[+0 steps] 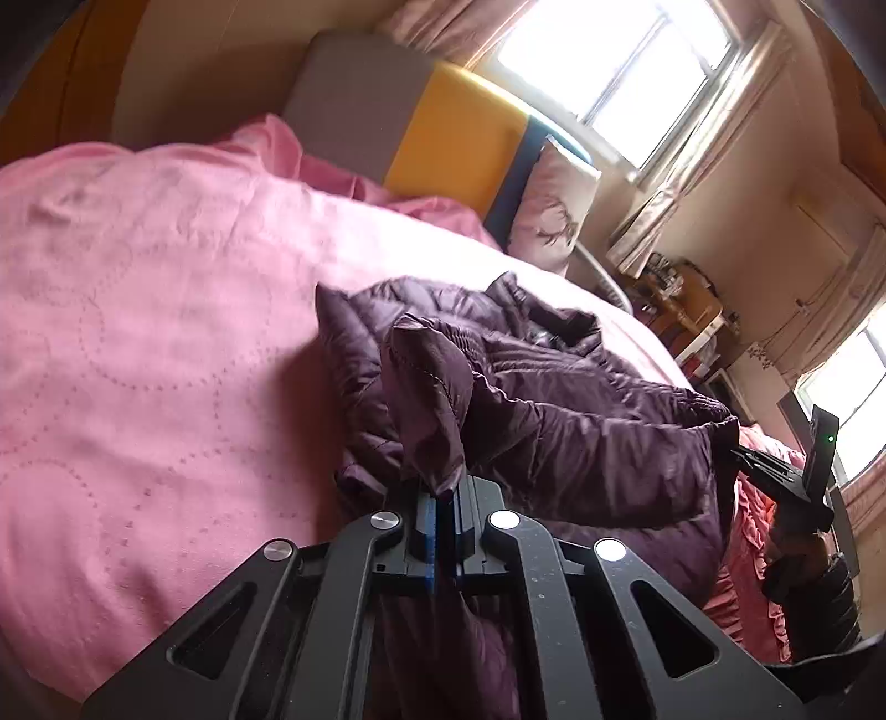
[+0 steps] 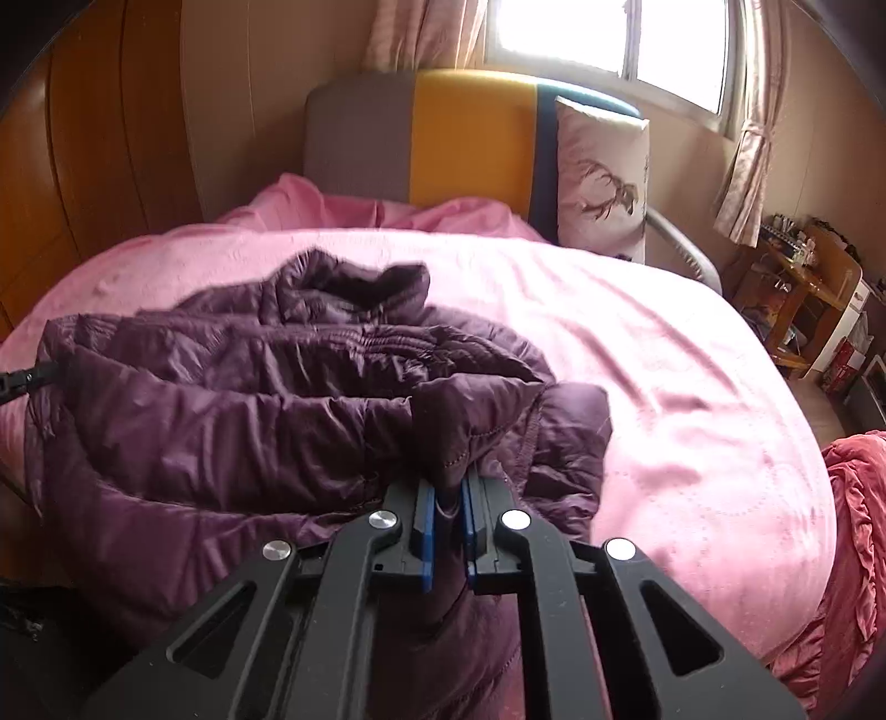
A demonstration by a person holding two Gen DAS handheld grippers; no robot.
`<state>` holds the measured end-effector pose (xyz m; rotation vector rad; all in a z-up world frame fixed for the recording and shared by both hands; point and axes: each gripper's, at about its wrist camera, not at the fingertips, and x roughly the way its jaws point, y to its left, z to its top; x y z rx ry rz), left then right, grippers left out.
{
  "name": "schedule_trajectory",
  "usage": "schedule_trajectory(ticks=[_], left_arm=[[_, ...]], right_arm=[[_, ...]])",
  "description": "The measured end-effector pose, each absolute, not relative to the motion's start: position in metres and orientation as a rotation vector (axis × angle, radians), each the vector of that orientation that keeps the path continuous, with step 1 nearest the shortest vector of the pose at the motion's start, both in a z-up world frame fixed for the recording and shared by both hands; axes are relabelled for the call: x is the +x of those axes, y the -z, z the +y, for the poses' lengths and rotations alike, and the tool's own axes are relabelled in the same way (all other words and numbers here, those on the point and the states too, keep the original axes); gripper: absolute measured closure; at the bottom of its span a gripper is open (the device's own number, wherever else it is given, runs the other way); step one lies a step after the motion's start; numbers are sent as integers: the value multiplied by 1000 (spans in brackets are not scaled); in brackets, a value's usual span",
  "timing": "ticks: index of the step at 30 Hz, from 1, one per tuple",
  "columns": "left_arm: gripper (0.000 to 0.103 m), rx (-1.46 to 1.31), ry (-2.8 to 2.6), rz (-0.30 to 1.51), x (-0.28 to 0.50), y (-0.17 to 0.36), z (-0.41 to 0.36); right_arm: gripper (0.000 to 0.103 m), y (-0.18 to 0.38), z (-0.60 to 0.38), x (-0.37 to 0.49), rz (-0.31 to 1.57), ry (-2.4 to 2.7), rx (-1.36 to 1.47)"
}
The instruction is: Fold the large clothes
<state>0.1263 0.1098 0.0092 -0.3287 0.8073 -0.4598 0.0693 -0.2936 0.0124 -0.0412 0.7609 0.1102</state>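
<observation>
Big pink bedspread [image 2: 692,387] with stitched dotted circles, rumpled up near the headboard [image 2: 443,144], which comes in grey, yellow and dark blue panels. White pillow [image 2: 601,177] with a deer print propped upright against the blue end. Bright window [image 2: 609,39] right behind, pale curtains [image 2: 745,166] tied back at the side. Wooden wardrobe panels [image 2: 83,166] along the left wall. Cluttered wooden table [image 2: 814,277] off in the right corner. Ruffled coral-red blanket [image 2: 853,554] bunched at the bed's near right edge.
</observation>
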Motion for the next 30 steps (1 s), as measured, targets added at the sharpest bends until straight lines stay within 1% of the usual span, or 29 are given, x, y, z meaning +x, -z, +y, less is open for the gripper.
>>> schedule_trajectory(ticks=[4, 7, 12, 16, 20, 23, 28, 30], left_arm=[[101, -315, 464, 745, 116, -29, 115], [101, -341, 467, 710, 122, -41, 119], [101, -345, 446, 648, 157, -65, 114], [102, -335, 425, 646, 199, -70, 104], [102, -322, 395, 672, 243, -65, 90], [102, -296, 355, 710, 272, -51, 76], [102, -269, 274, 830, 310, -3, 62], [102, -261, 243, 874, 318, 18, 60]], right_arm=[[97, -44, -306, 56, 697, -129, 32], [97, -61, -314, 61, 659, -136, 94], [97, -77, -322, 92, 616, -104, 172], [97, -77, -331, 128, 627, -55, 233], [97, -63, -330, 168, 662, 15, 211], [97, -44, -331, 196, 700, 60, 191], [95, 10, -338, 230, 814, 130, 199], [90, 31, -343, 238, 854, 151, 214]])
